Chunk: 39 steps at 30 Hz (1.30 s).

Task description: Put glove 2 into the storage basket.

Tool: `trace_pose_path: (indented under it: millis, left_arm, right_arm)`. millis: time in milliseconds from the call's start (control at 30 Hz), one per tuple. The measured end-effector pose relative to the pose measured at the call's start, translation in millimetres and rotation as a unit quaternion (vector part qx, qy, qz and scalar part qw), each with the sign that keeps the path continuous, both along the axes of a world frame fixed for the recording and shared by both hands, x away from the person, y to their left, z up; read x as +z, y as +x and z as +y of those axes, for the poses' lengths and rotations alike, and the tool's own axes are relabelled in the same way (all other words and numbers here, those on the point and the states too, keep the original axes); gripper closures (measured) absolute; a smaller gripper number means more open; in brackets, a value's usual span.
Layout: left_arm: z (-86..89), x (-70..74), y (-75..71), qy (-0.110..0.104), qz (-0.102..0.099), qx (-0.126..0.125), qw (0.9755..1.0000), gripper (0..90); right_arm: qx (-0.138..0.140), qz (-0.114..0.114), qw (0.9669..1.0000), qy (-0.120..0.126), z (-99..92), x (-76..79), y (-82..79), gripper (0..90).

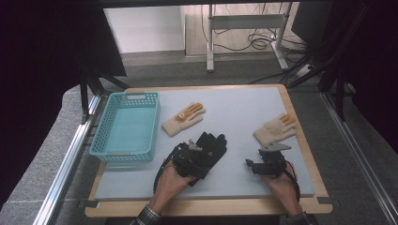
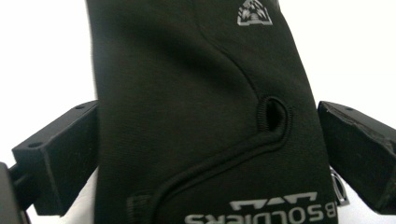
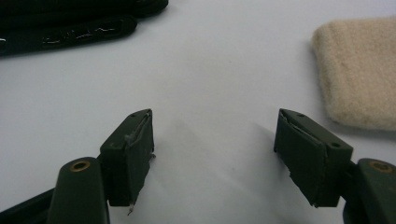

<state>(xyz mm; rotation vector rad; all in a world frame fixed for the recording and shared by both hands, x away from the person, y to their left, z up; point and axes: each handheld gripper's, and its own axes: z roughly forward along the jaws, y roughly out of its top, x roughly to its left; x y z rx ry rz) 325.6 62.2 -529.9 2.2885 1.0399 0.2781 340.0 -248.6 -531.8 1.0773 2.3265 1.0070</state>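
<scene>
A black glove (image 1: 213,143) lies flat in the middle of the pale grey mat (image 1: 244,105). My left gripper (image 1: 199,152) sits over its cuff end. In the left gripper view the jaws of the left gripper (image 2: 208,107) stand wide on either side of the black glove (image 2: 187,93), open, without squeezing it. A cream glove with orange fingertips (image 1: 184,118) lies beyond it, and a second cream glove (image 1: 276,129) lies to the right. My right gripper (image 1: 258,161) rests low over the mat, and in its own view the right gripper (image 3: 215,114) is open and holds nothing, with the cream glove (image 3: 359,70) ahead on its right.
A light blue plastic basket (image 1: 123,155) with nothing in it stands on the left part of the mat. The mat lies on a wooden table (image 1: 206,206). Metal rails run along both sides. The black glove's edge (image 3: 70,23) shows at the upper left of the right gripper view.
</scene>
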Motion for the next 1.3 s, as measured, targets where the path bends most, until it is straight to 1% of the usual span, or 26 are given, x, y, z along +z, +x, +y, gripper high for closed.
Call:
trace_pose_path:
  millis: [33,100,133,167,300,333,367,433,500,533,600,667,700,767,900,967,1033,1100,1133,1167,1200,1267,1300]
  left_arm:
    - [-1.6,-0.7,-1.4,0.006,-0.004,0.000,1.0000,0.0]
    - [-2.3,-1.2,-2.1,0.009,-0.005,0.001,0.9999,0.0]
    - [-3.5,-2.0,-3.3,0.015,-0.007,0.001,0.9999,0.0]
    - [-5.3,-3.6,-5.1,0.028,-0.013,-0.002,0.9995,0.0]
    - [-1.0,-2.8,-2.4,0.033,-0.006,0.008,0.9994,0.0]
    - [1.3,-3.2,-0.6,0.029,0.001,0.013,0.9995,0.0]
    - [4.2,-4.5,0.8,0.016,0.013,0.022,0.9995,0.0]
    - [5.6,-4.3,0.4,0.017,0.010,0.017,0.9997,0.8]
    - [4.4,-2.6,-1.3,0.021,0.010,0.017,0.9996,3.0]
    - [4.3,-1.1,-1.9,0.025,0.009,0.014,0.9996,5.4]
    - [4.9,2.4,-3.9,0.026,0.010,0.014,0.9995,14.3]
    - [6.1,4.1,-4.4,0.027,0.009,0.014,0.9995,28.9]
    - [9.3,6.5,-4.8,0.025,0.010,0.019,0.9995,35.8]
    - [12.4,7.7,-3.5,0.024,0.011,0.019,0.9995,44.4]
    - [15.8,9.1,-2.0,0.015,0.013,0.017,0.9997,55.8]
    - [16.7,9.5,-2.3,0.013,0.011,0.017,0.9997,60.5]
    - [20.4,12.6,-1.5,0.002,0.011,0.012,0.9999,64.5]
    - [22.4,15.7,-0.3,-0.005,0.014,0.009,0.9998,66.2]
    - [22.4,15.7,-0.3,-0.005,0.014,0.009,0.9998,66.7]
    - [23.5,20.4,0.3,-0.011,0.011,0.008,0.9998,67.1]
    - [23.5,20.4,0.3,-0.011,0.011,0.008,0.9998,67.2]
    - [24.1,27.4,0.8,-0.017,0.004,0.007,0.9998,67.3]
    - [24.6,33.4,1.6,-0.018,-0.001,0.008,0.9998,67.2]
  right_arm:
    - [0.000,0.000,1.0000,0.000,0.0,0.0,0.0,27.9]
    - [0.000,0.000,1.0000,0.000,0.0,0.0,0.0,27.9]
    - [0.000,0.000,1.0000,0.000,0.0,0.0,0.0,27.9]
    - [0.000,0.000,1.0000,0.000,0.0,0.0,0.0,27.8]
    - [0.000,0.000,1.0000,-0.001,0.1,0.0,-0.1,27.6]
    - [0.000,0.000,1.0000,0.000,0.2,-0.1,-0.1,27.6]
    - [0.000,0.000,1.0000,0.000,0.2,0.0,-0.1,27.5]
    - [0.000,0.000,1.0000,0.000,0.2,0.0,-0.1,27.4]
    - [0.000,0.000,1.0000,0.000,0.2,-0.1,-0.1,27.4]
    - [0.000,0.000,1.0000,-0.001,0.3,-0.1,-0.2,27.4]
    - [0.000,0.000,1.0000,-0.001,0.3,-0.1,-0.2,27.4]
    - [0.001,0.000,1.0000,-0.002,0.3,0.0,-0.2,27.4]
    - [0.000,0.000,1.0000,-0.002,0.3,0.0,-0.2,27.3]
    - [0.000,0.001,1.0000,-0.002,0.4,0.0,-0.3,27.3]
    - [0.000,0.000,1.0000,-0.001,0.4,-0.1,-0.3,27.3]
    - [0.000,0.000,1.0000,-0.001,0.5,-0.1,-0.3,27.3]
    - [0.000,0.000,1.0000,-0.001,0.4,-0.1,-0.3,27.2]
    - [0.000,0.000,1.0000,-0.001,0.4,-0.1,-0.2,27.2]
    - [0.000,0.000,1.0000,-0.001,0.4,-0.1,-0.2,27.2]
    - [0.000,0.001,1.0000,-0.001,0.4,-0.1,-0.2,27.2]
    - [0.000,0.001,1.0000,-0.001,0.4,-0.1,-0.3,27.2]
    - [0.000,0.001,1.0000,-0.001,0.4,-0.1,-0.3,27.2]
    - [0.000,0.001,1.0000,-0.001,0.4,-0.1,-0.3,27.2]
